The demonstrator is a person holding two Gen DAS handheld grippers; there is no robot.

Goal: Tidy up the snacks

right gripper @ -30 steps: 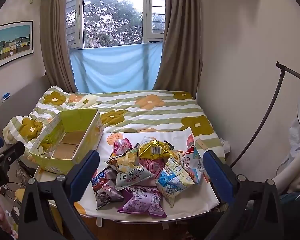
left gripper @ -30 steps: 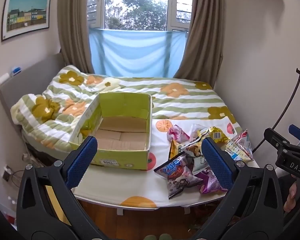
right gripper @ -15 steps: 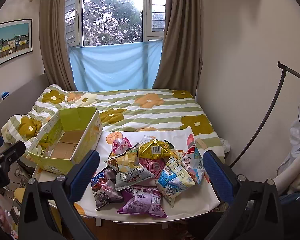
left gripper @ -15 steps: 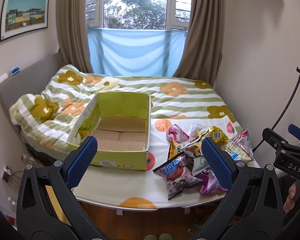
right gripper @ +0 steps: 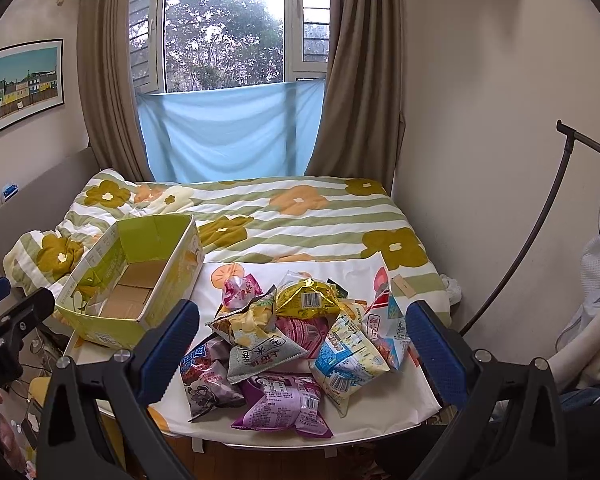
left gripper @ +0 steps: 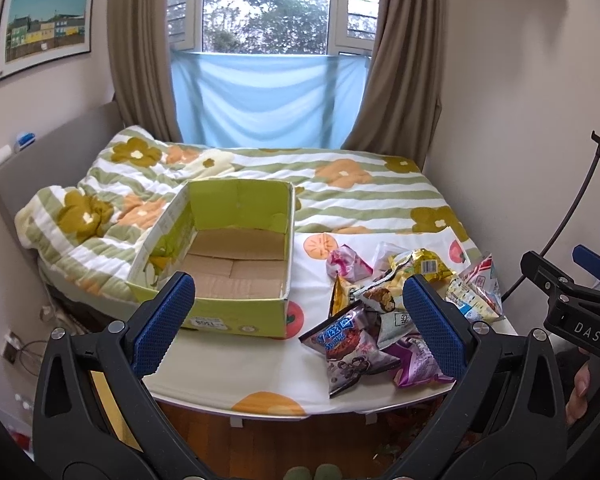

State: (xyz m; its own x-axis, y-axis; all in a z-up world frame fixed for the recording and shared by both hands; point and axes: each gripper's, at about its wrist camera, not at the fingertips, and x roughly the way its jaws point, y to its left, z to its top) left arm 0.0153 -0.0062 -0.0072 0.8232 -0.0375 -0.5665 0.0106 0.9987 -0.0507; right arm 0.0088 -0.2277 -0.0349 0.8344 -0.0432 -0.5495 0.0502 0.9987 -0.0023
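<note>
An empty green cardboard box [left gripper: 236, 256] [right gripper: 136, 280] lies open on the left of a small table with a white fruit-print cloth [left gripper: 236, 364] [right gripper: 384, 412]. To its right is a heap of several snack bags: a gold one [right gripper: 308, 298] [left gripper: 424, 264], a pink one [right gripper: 238, 288] [left gripper: 346, 266], a purple one [right gripper: 284, 404], a blue-yellow one [right gripper: 348, 364]. My left gripper [left gripper: 300, 324] hangs open before the box and the heap, holding nothing. My right gripper [right gripper: 304, 344] is open above the table's near edge, the heap showing between its fingers. Both are short of the bags.
Behind the table is a bed with a green-striped flower quilt [right gripper: 300, 220]. A curtained window [right gripper: 228, 40] is beyond it, a wall to the right. A black curved stand [right gripper: 540, 232] rises at the right. Wooden floor [left gripper: 292, 440] lies below the table's edge.
Both views have crept slightly forward toward the table. The box and the bags lie as before, and both grippers stay open.
</note>
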